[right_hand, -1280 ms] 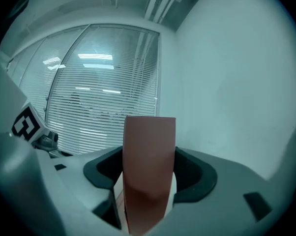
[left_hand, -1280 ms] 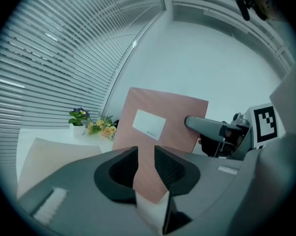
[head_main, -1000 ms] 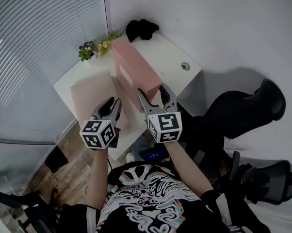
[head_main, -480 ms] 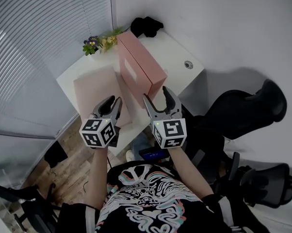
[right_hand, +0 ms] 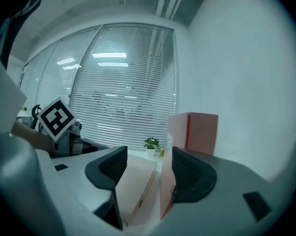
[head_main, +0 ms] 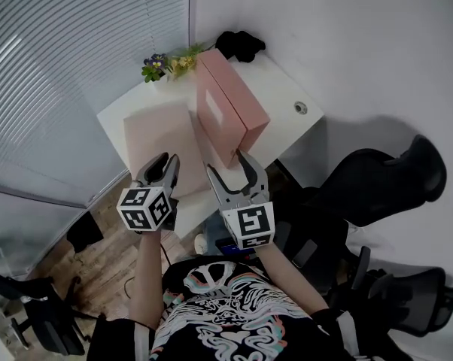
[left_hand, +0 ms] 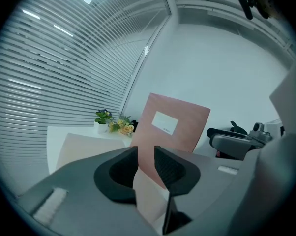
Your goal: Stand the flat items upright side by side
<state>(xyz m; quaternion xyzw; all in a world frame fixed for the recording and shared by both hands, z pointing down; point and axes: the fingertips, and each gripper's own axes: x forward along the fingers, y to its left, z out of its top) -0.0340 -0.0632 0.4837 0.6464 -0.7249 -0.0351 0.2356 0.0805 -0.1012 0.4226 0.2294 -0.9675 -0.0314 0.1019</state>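
A white table (head_main: 285, 95) bears an upright box (head_main: 230, 110) with a flat box (head_main: 157, 135) at its eight o'clock. Flowers (head_main: 166, 64) stand at eleven o'clock, a black bundle (head_main: 240, 45) at twelve.

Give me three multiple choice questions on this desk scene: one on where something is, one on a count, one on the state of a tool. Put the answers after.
1. Where does the flower pot stand?
A. At the far corner of the desk, by the blinds
B. On the floor
C. On a chair

2. How many pink boxes lie flat on the desk?
A. None
B. One
C. Three

3. What state is the right tool in?
A. Shut on a box
B. Open, holding nothing
C. Out of view

Answers:
1 A: the head view shows the pot at the far corner, next to the blinds.
2 B: only one flat pink box lies on the desk top.
3 B: its jaws stand apart and grip nothing, though they have just been closing.
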